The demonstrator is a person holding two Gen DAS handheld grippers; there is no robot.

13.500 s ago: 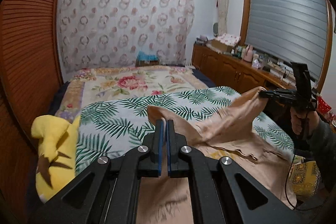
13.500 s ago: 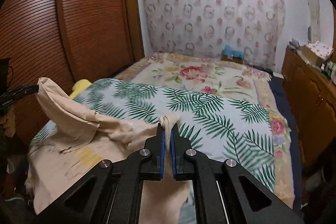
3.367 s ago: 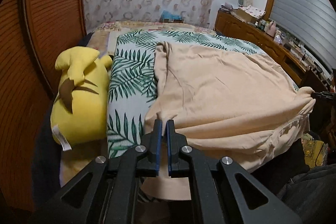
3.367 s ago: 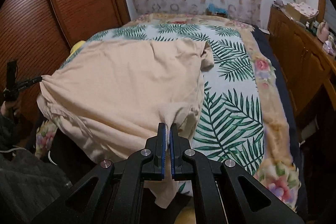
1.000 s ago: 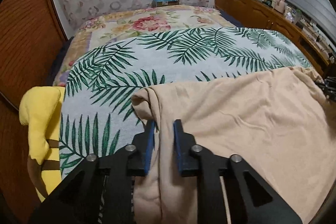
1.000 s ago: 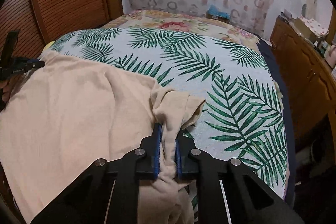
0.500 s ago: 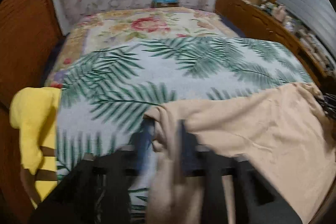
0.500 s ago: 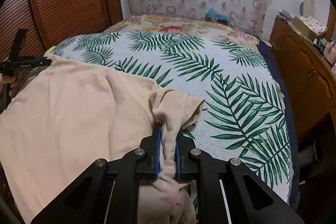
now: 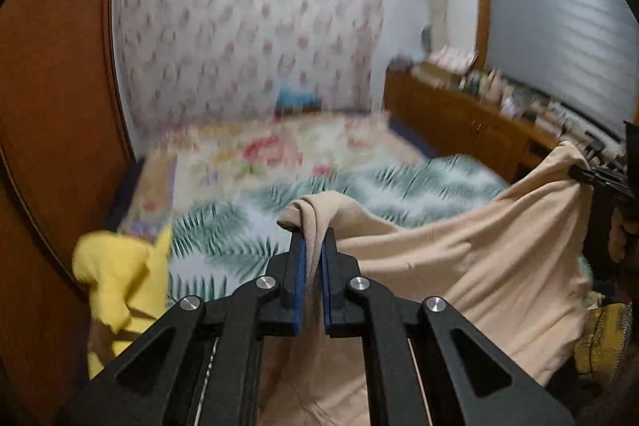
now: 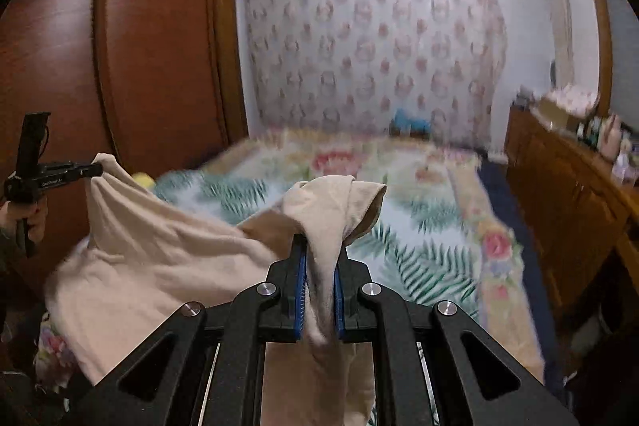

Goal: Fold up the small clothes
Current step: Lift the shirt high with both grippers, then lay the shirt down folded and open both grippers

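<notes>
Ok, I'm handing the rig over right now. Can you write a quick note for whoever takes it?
Left hand-held gripper: shut on one bunched corner of the beige garment.
Right hand-held gripper: shut on the opposite corner.
The garment hangs lifted between them above the palm-leaf blanket; a yellow plush toy lies at the bed's left edge.
Done: both corners gripped and raised.
Left: lay it flat and make the folds; none is visible.

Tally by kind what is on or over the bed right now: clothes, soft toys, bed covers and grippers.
Clothes: 1, the beige shirt
Soft toys: 1, the yellow plush
Bed covers: 2, the leaf blanket and the floral quilt
Grippers: 2, the left gripper and the right gripper
Total: 6
</notes>
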